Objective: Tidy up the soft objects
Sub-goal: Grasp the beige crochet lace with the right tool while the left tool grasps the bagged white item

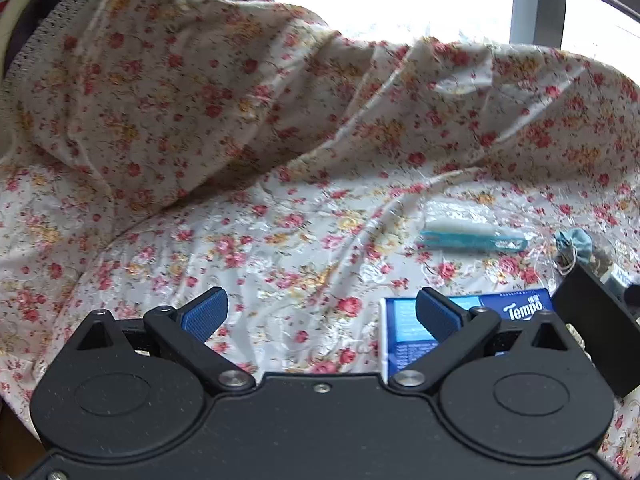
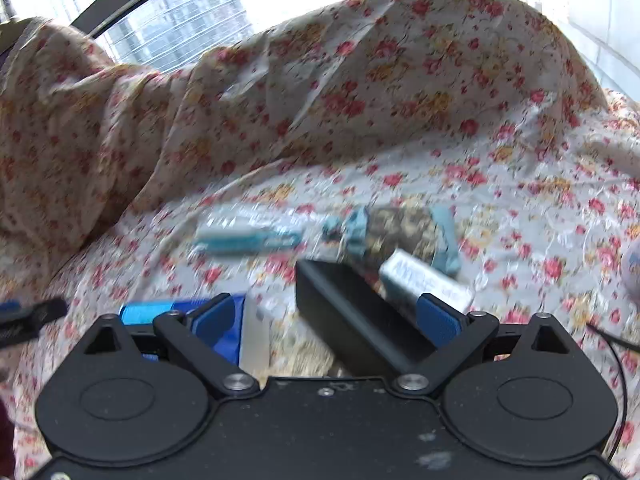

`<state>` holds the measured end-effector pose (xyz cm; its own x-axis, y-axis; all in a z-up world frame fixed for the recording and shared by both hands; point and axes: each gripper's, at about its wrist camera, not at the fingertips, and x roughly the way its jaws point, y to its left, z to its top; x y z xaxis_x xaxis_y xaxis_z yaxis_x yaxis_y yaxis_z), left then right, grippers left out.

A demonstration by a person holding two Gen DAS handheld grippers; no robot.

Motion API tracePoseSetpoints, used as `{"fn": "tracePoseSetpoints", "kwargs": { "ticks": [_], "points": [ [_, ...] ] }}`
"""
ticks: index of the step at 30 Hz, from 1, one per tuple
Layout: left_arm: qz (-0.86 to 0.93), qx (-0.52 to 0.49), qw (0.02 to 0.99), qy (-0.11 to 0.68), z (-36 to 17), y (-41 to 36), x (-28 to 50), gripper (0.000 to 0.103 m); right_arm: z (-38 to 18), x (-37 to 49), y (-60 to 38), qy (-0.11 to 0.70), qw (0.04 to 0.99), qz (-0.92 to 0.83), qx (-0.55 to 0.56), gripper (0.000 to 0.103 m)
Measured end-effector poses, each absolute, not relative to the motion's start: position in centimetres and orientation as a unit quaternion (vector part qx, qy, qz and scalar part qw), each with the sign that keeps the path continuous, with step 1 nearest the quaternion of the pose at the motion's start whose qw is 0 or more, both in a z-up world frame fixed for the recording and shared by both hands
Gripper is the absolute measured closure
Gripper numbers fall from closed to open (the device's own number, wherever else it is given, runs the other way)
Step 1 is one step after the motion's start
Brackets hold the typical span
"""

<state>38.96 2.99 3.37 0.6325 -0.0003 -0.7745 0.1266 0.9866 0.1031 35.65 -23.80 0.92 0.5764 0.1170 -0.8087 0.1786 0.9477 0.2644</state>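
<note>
A blue Tempo tissue pack [image 1: 496, 312] lies on the floral cloth [image 1: 280, 240], under my left gripper's right finger. My left gripper [image 1: 322, 314] is open and empty, low over the cloth. In the right wrist view, my right gripper [image 2: 325, 318] is open and empty above a black box [image 2: 352, 304]. The tissue pack [image 2: 160, 310] sits at its left finger. A small white packet [image 2: 424, 280], a teal comb in plastic [image 2: 248, 234] and a crumpled blue-and-patterned soft item [image 2: 400, 228] lie ahead. The right view is blurred.
The floral cloth rises in a heap [image 1: 180, 100] at the back, below a bright window [image 2: 180, 12]. The comb [image 1: 472, 238], a small blue pouch [image 1: 576, 246] and the black box [image 1: 592, 320] show at the right of the left wrist view. A thin cable [image 2: 616, 344] trails right.
</note>
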Motion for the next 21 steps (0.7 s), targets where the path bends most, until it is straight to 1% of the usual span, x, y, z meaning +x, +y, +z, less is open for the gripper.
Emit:
{"fn": "tracePoseSetpoints", "kwargs": {
  "ticks": [6,11,14,16,19,21],
  "points": [
    [-0.038,0.087,0.891,0.444,2.4,2.9,38.0,0.005,0.5,31.0,-20.4,0.457,0.879,0.061,0.122,0.005],
    [-0.035,0.086,0.889,0.448,2.4,3.9,37.0,0.005,-0.8,28.5,-17.3,0.439,0.890,0.118,0.012,0.005],
    [-0.033,0.085,0.887,0.452,2.3,4.5,36.5,0.005,-2.2,28.4,-15.7,0.430,0.890,0.135,-0.064,0.005],
    [-0.032,0.084,0.886,0.454,2.2,4.9,36.2,0.005,-3.3,29.0,-15.3,0.421,0.890,0.144,-0.095,0.005],
    [-0.030,0.085,0.885,0.457,2.1,5.2,36.0,0.005,-4.8,30.5,-15.2,0.433,0.883,0.156,-0.098,0.001],
    [-0.031,0.084,0.884,0.459,2.0,5.4,36.1,0.005,-5.9,31.6,-15.2,0.442,0.878,0.159,-0.094,0.001]
  ]
}}
